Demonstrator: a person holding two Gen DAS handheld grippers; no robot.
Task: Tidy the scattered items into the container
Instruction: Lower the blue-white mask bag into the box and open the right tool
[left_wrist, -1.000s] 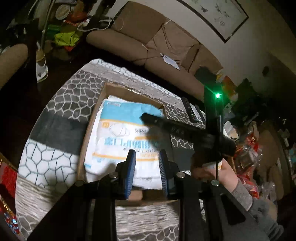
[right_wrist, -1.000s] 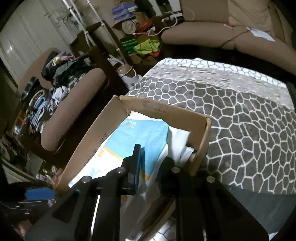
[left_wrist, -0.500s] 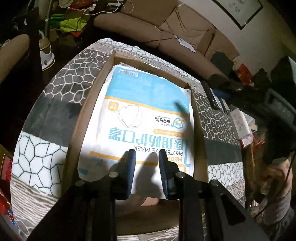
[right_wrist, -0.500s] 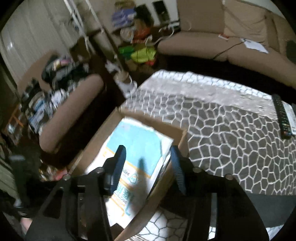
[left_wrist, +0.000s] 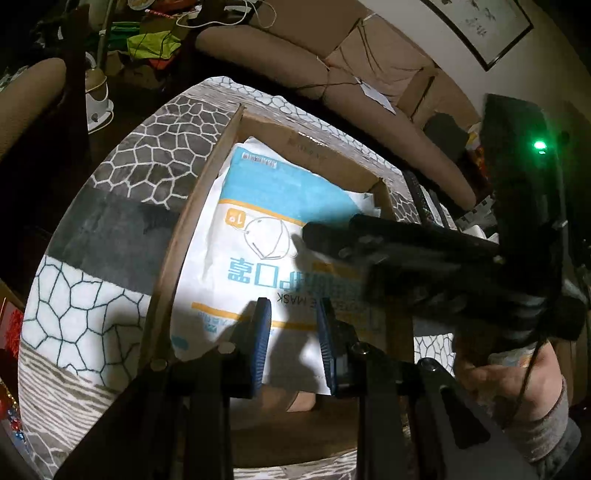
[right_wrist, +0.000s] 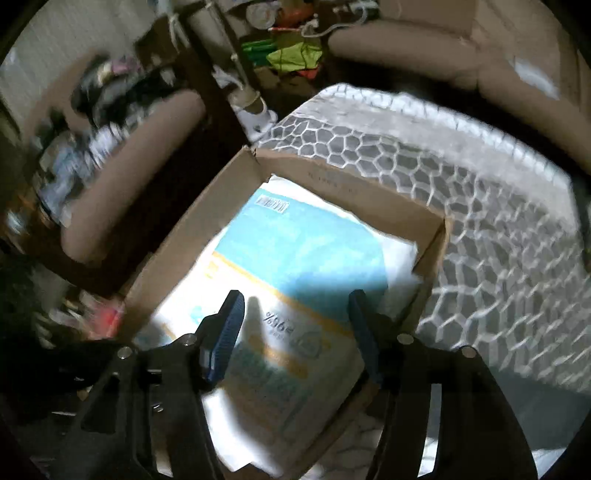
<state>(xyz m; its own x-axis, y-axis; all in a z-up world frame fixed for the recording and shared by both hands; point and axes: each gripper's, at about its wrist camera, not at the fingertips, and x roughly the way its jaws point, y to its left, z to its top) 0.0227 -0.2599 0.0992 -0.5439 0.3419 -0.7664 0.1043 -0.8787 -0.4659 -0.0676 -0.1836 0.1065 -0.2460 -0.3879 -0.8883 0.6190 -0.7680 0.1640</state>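
A brown cardboard box (left_wrist: 218, 162) sits on the patterned table. A white and blue mask packet (left_wrist: 273, 206) lies flat inside it; it also shows in the right wrist view (right_wrist: 295, 254), in the box (right_wrist: 207, 218). My left gripper (left_wrist: 291, 343) hovers over the packet's near end, jaws a little apart and empty. My right gripper (right_wrist: 295, 332) is wide open and empty above the packet. In the left wrist view its black body (left_wrist: 424, 254) reaches over the box from the right.
The table has a grey and white honeycomb cloth (left_wrist: 155, 147). A brown sofa (left_wrist: 295, 62) runs behind it. A dark remote (left_wrist: 417, 195) lies right of the box. Clutter and an armchair (right_wrist: 129, 155) stand to the left.
My right gripper opened wide and swung back over the box. My left gripper stayed above the packet's near end.
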